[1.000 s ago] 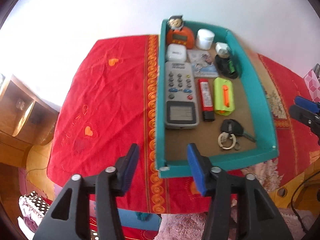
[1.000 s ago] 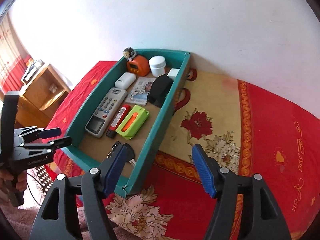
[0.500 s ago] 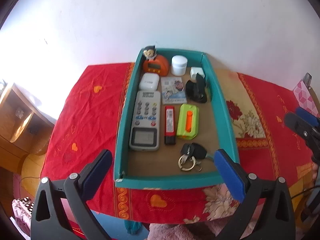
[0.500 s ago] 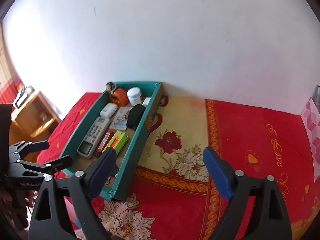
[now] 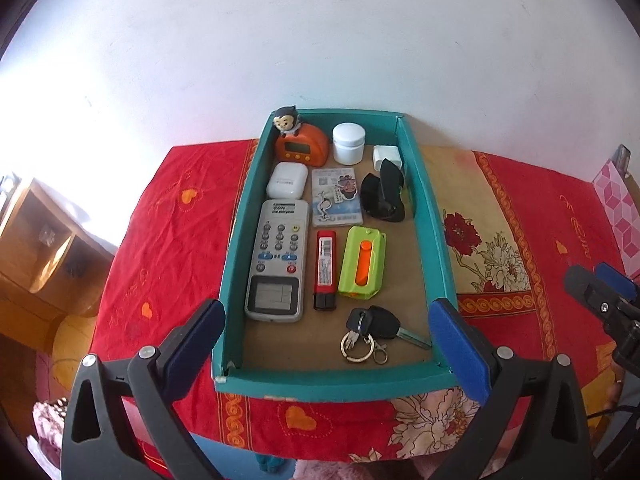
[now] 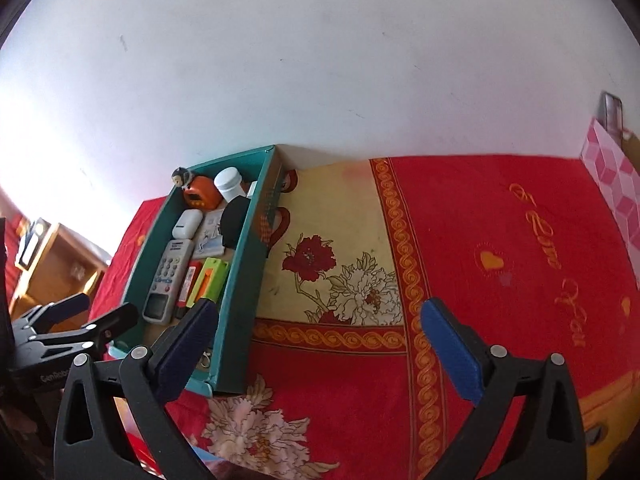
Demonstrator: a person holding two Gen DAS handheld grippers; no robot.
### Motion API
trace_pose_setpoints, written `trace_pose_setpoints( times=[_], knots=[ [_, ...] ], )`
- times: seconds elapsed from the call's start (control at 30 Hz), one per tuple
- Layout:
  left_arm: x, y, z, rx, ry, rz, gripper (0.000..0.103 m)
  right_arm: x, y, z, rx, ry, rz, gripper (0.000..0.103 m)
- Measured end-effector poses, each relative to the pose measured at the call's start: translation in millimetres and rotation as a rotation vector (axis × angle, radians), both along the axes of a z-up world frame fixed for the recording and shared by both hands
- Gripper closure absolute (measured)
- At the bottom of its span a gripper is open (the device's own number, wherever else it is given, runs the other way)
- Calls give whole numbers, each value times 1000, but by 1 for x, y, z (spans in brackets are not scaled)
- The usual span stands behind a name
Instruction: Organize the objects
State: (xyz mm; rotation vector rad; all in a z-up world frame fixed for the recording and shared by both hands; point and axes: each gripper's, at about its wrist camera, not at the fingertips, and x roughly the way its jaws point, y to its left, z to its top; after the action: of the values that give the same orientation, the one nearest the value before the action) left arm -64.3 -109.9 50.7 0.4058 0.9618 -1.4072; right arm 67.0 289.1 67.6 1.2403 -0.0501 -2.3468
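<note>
A teal tray (image 5: 236,248) lies on the red cloth. It holds a grey remote (image 5: 278,264), a red lighter (image 5: 326,268), a green and orange case (image 5: 362,262), a car key on rings (image 5: 374,326), a black pouch (image 5: 382,196), a card (image 5: 336,196), a white earbud case (image 5: 286,180), an orange clock (image 5: 302,146), a white jar (image 5: 349,144) and a white plug (image 5: 386,156). My left gripper (image 5: 325,308) hangs open above the tray's near end, holding nothing. My right gripper (image 6: 318,308) is over the cloth to the right of the tray (image 6: 240,300), jaws opening and bare.
The red flowered cloth (image 6: 500,240) covers the table, which stands against a white wall. A wooden cabinet (image 5: 36,248) stands off the left edge. A pink patterned box (image 5: 616,208) sits at the far right. The other gripper (image 5: 600,284) shows at the right edge of the left wrist view.
Both pairs of jaws have spread wide. The left gripper has drawn back and up, so the tray now sits centred between its fingers. The right gripper has swung right, away from the tray.
</note>
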Motion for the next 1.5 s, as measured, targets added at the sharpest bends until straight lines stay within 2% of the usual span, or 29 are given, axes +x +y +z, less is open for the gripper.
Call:
trace_pose_setpoints(
  times=[0.17, 0.53, 0.77, 1.5],
  knots=[
    [2, -11, -1, 0, 19, -30, 0, -4, -12, -3, 18, -21, 7, 0],
    [-3, -19, -22, 34, 42, -82, 0, -2, -31, -19, 61, -39, 8, 0],
    [-2, -27, -28, 60, 41, -84, 0, -1, -38, -22, 92, -30, 9, 0],
    [-1, -33, -34, 100, 63, -87, 0, -6, -41, -27, 94, -51, 4, 0]
  ],
)
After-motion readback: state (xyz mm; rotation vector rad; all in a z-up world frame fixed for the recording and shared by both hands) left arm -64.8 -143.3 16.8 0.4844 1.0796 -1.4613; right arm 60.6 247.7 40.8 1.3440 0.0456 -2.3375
